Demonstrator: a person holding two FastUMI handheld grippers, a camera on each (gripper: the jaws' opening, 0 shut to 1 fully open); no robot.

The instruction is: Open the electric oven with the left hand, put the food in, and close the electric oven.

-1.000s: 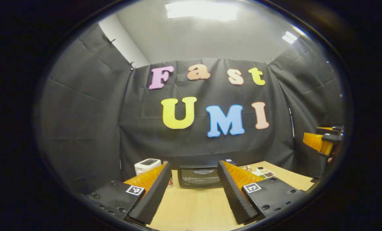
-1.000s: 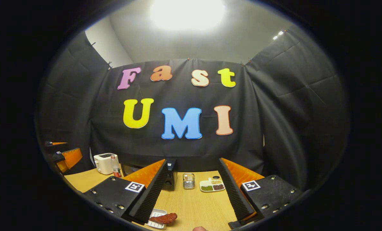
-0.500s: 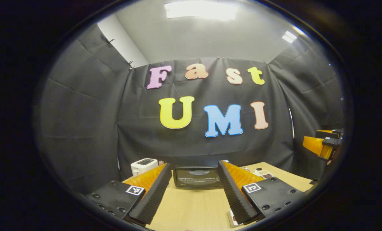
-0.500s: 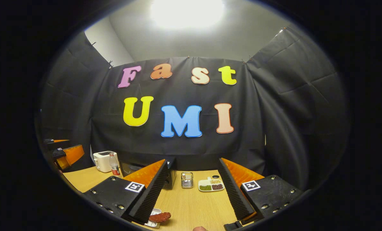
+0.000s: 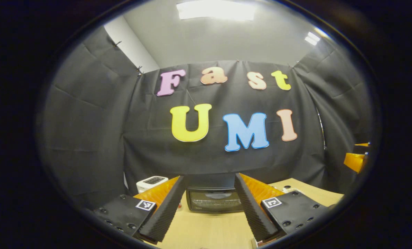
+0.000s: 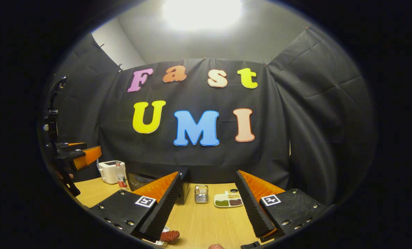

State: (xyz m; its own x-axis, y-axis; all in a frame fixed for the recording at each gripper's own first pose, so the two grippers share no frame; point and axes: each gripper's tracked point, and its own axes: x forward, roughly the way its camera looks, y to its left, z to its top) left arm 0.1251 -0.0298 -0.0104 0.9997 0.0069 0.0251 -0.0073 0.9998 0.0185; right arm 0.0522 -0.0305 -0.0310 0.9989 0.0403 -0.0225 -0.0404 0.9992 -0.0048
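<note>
Oven (image 5: 214, 200) dead ahead in the left gripper view, sat at the back of the wooden table (image 5: 206, 230) against the black cloth wall; door up and closed, dark glass facing forward; framed right between the fingers of the left gripper (image 5: 209, 177), spread wide with nothing held, hanging above the tabletop and well short of the door; off to the oven's left, a white toaster (image 5: 151, 181), partly hidden behind one finger; far out at the right edge, a glimpse of the right gripper (image 5: 356, 160), up in the air.

Over in the right gripper view, right gripper (image 6: 207, 173) likewise spread wide and empty, raised over the table (image 6: 206, 221); food (image 6: 169, 236), a reddish-brown piece, lay low and near, beside the lower end of the left-hand finger, resting on a small white tray (image 6: 154, 242) mostly covered by that finger; not gripped, not touched by either finger; further back between the fingers, a small metal holder (image 6: 201, 193) and just beside it a sectioned plate (image 6: 228, 200) with green, pale and dark fillings; oven (image 6: 140, 180) peeked out dark behind the left-hand finger, with the toaster (image 6: 109, 171) and a small bottle (image 6: 120, 176) standing to its left; left gripper (image 6: 83, 155) hung at the far left above the table's edge; whether wide or narrow from that angle, couldn't tell.
</note>
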